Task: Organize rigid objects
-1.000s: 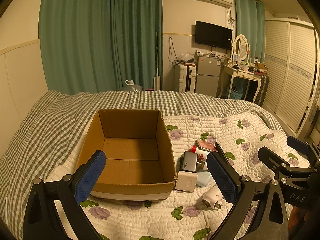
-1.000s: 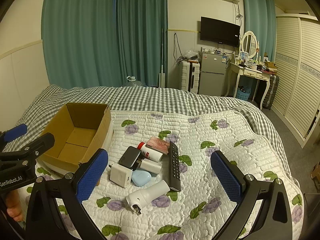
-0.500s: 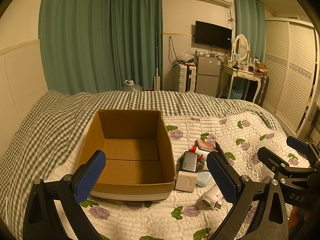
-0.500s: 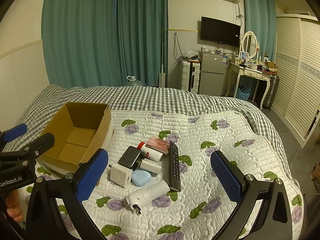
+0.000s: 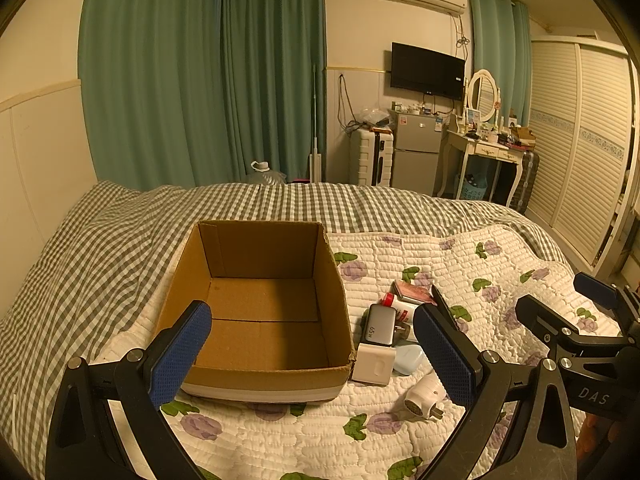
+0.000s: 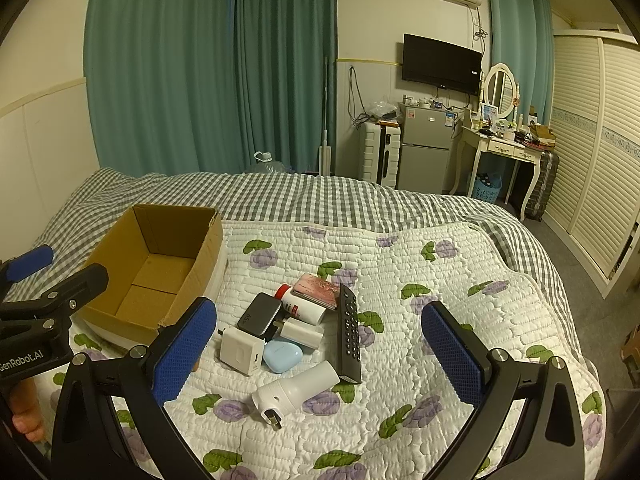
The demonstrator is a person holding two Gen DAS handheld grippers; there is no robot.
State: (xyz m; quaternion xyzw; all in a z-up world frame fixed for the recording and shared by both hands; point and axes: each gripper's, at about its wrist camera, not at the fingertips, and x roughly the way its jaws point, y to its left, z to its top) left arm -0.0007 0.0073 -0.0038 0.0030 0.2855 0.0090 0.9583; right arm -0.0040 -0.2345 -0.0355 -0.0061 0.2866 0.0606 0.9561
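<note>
An open cardboard box [image 5: 264, 304] [image 6: 156, 272] with nothing inside sits on the quilted bed. Right of it lies a small heap: a white cube charger [image 6: 241, 350] [image 5: 374, 368], a grey power bank [image 6: 260, 314] [image 5: 378, 325], a light blue case [image 6: 282, 356], a white bottle with red cap [image 6: 302, 306], a white plug-in cylinder [image 6: 294, 390] [image 5: 424, 398], a black remote [image 6: 349, 334] and a pink wallet [image 6: 316, 290]. My left gripper [image 5: 312, 352] hangs open before the box. My right gripper [image 6: 320, 350] is open above the heap.
The flowered quilt [image 6: 440, 280] lies over a grey checked blanket [image 5: 100, 248]. Beyond the bed stand green curtains [image 5: 200, 80], a small fridge [image 6: 424, 152], a white suitcase [image 6: 382, 154], a dressing table [image 6: 504, 148] and louvred wardrobe doors [image 6: 592, 152]. The bed's right edge drops to the floor.
</note>
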